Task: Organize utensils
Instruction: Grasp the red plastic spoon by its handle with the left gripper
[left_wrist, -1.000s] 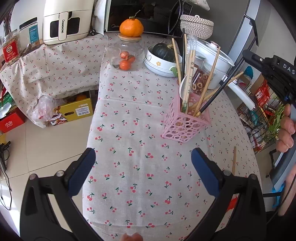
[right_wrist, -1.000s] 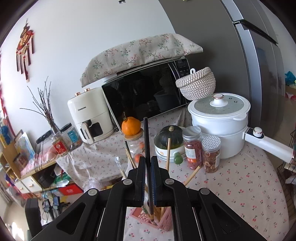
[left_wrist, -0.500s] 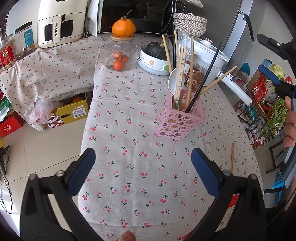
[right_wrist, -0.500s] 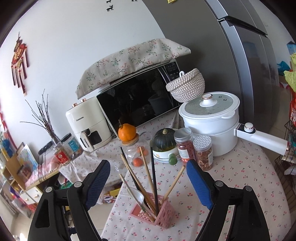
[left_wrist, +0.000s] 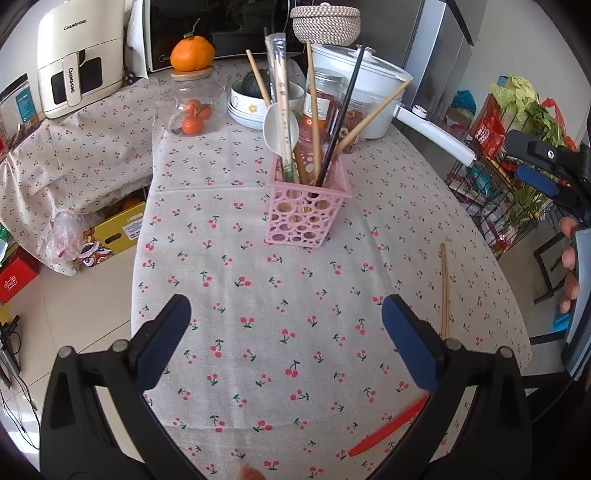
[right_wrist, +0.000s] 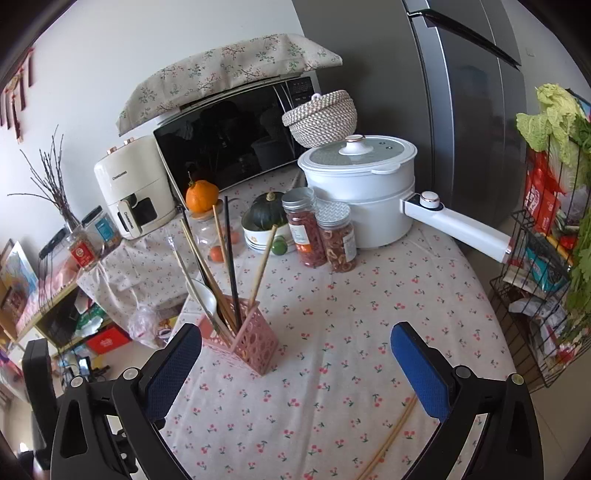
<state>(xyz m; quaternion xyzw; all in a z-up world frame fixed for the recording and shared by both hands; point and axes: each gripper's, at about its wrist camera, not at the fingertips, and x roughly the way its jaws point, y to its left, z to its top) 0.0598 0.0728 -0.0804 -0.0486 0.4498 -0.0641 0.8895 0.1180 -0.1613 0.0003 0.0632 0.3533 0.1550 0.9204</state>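
Note:
A pink perforated utensil basket (left_wrist: 308, 212) stands mid-table and holds several wooden chopsticks, a black chopstick (left_wrist: 341, 110) and a white spoon (left_wrist: 280, 127); it also shows in the right wrist view (right_wrist: 247, 341). A wooden chopstick pair (left_wrist: 445, 291) lies on the cloth to the right, also in the right wrist view (right_wrist: 388, 441). A red utensil (left_wrist: 388, 432) lies near the front edge. My left gripper (left_wrist: 286, 347) is open and empty above the near cloth. My right gripper (right_wrist: 295, 369) is open and empty, and is seen at the right of the left wrist view (left_wrist: 535, 166).
A white pot with a long handle (right_wrist: 362, 195), two jars (right_wrist: 321, 230), a bowl with a squash (right_wrist: 264, 225), a glass jar topped by an orange (left_wrist: 192, 96), a microwave (right_wrist: 236, 140) and an air fryer (left_wrist: 74, 59) stand at the back. A wire rack (right_wrist: 546, 280) stands right of the table.
My right gripper let go of the black chopstick, which now stands in the basket, then opened and drew back to the right. My left gripper stayed open.

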